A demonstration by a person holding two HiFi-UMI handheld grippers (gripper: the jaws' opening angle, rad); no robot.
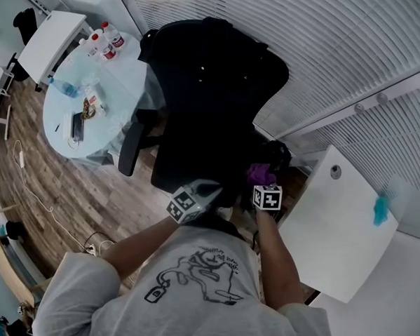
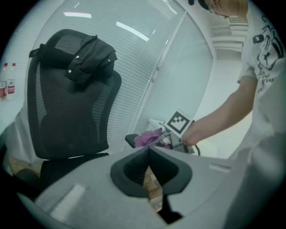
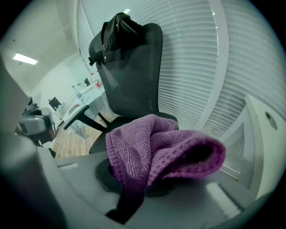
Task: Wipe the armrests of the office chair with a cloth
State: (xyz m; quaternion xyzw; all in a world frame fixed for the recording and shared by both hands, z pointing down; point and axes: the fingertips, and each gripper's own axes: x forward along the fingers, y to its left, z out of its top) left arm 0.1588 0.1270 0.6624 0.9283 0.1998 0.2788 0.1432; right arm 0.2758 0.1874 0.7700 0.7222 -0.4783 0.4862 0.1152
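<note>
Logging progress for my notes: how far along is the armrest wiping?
Done: the purple cloth is clamped in the right gripper. In hand: it's at the window-side armrest; contact is unclear. Left: the far armrest, with nothing near it; the left gripper is shut, empty.

Left tool [image 2: 149, 152], jaws together and empty, near black office chair [image 2: 67, 112]
</note>
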